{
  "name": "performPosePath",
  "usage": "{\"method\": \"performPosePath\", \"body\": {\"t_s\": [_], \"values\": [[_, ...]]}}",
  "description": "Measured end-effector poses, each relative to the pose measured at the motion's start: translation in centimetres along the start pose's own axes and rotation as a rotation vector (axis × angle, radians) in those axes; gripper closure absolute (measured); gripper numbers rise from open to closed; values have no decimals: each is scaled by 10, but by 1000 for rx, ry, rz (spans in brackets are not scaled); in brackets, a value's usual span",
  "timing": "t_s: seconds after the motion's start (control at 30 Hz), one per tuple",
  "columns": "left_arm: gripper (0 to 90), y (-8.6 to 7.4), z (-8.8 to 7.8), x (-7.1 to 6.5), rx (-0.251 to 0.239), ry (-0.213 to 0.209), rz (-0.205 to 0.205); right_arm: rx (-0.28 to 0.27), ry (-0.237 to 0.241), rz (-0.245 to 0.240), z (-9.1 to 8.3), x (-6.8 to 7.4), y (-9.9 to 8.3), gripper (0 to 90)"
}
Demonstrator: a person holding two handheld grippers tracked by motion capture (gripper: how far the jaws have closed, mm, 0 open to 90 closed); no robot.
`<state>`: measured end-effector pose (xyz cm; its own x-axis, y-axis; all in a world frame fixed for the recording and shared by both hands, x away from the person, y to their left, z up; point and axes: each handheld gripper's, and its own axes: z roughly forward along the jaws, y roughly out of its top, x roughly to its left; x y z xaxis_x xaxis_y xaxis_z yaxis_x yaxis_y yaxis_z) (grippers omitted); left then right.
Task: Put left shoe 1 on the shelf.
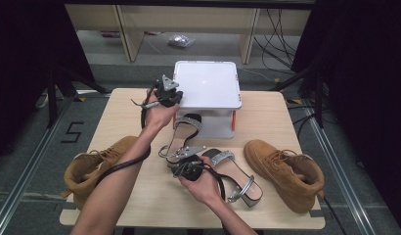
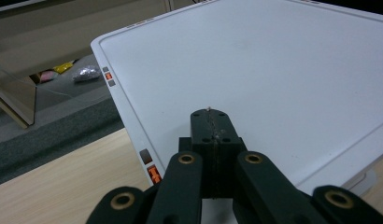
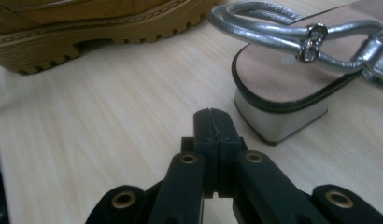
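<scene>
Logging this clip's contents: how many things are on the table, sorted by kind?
Tan boots: 2, one at the left edge, one at the right.
Silver-strapped sandals: 2, one in the middle, one nearer the front.
White stand: 1.
Total: 5.

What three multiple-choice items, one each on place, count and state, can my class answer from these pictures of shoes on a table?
1. Where is the left gripper?
A. over the white platform
B. beside the right boot
C. under the table

2. How many tan boots are on the table?
A. one
B. two
C. four

3. How do the right gripper's jaws stand?
A. wide open
B. clamped on a strap
C. shut, empty

Key: 1 A, its own view looks down on the white top; 2 B, a left boot and a right boot, one at each side; 3 C, the jaws meet over bare wood beside the silver sandal.
</scene>
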<state>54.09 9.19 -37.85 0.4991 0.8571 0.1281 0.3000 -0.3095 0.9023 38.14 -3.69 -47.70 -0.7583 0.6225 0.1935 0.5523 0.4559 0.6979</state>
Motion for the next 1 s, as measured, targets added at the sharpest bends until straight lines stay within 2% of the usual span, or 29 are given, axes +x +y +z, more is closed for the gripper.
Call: {"method": "performPosePath", "body": {"t_s": [0.03, 0.07, 0.1, 0.13, 0.17, 0.2, 0.23, 0.27, 0.33, 0.47, 0.5, 0.57, 0.6, 0.67, 0.73, 0.77, 0.8, 0.83, 0.87, 0.9, 0.93, 0.97, 1.0], "values": [[895, 0, 0, 0, 0, 0, 0, -4, -8, -7, 2, 0, 1, 900], [895, 1, -1, 0, 20, -6, -10, 12, -20, -18, 4, 1, 2, 900], [895, 2, -1, 0, 20, -1, -13, 27, -31, -19, 6, 2, 3, 900], [895, 2, -1, -1, 20, 0, -24, 25, -40, -50, 9, 2, 4, 900], [895, 3, -1, -1, 30, 1, -20, 27, -52, -60, 11, 3, 5, 900], [895, 3, -1, -1, 30, 1, -20, 14, -70, -99, 16, 3, 6, 900], [895, 3, -1, -1, 28, 1, -31, 14, -70, -99, 16, 3, 6, 900], [895, 3, 0, -1, 26, 3, -33, 37, -76, -100, 16, 5, 8, 900], [896, 3, 0, -2, 28, 8, -31, 52, -112, -97, 20, 8, 9, 900], [895, 2, 0, -2, 22, 9, -33, 60, -116, -65, 23, 7, 8, 900], [895, 2, 0, -2, 23, 10, -34, 63, -116, -40, 25, 7, 8, 900], [896, 2, 0, -3, 26, 10, -30, 50, -121, -26, 27, 8, 7, 900], [896, 3, 0, -3, 30, 16, -26, 28, -121, -56, 28, 5, 7, 900], [896, 3, 1, -4, 36, 21, -23, 44, -105, -51, 29, 2, 7, 900], [896, 4, 1, -5, 35, 25, -26, 2, -99, -3, 33, 5, 5, 900], [896, 4, 1, -4, 38, 24, -23, 27, -126, -21, 31, 4, 4, 900], [896, 3, 2, -4, 36, 22, -23, 38, -113, -8, 29, 5, 5, 900], [896, 3, 2, -4, 36, 22, -23, -6, -135, -13, 33, 5, 3, 900], [896, 3, 1, -3, 35, 19, -23, 7, -118, 7, 31, 6, 3, 900], [896, 3, 1, -3, 35, 19, -23, 7, -118, 7, 31, 6, 3, 900], [896, 3, 1, -3, 35, 17, -24, 49, -116, -36, 26, 2, 5, 900], [897, 3, 2, -2, 33, 16, -33, 20, -148, -51, 26, -1, 4, 900], [897, 3, 1, -2, 37, 19, -33, 49, -133, -12, 23, 1, 5, 900]]}}
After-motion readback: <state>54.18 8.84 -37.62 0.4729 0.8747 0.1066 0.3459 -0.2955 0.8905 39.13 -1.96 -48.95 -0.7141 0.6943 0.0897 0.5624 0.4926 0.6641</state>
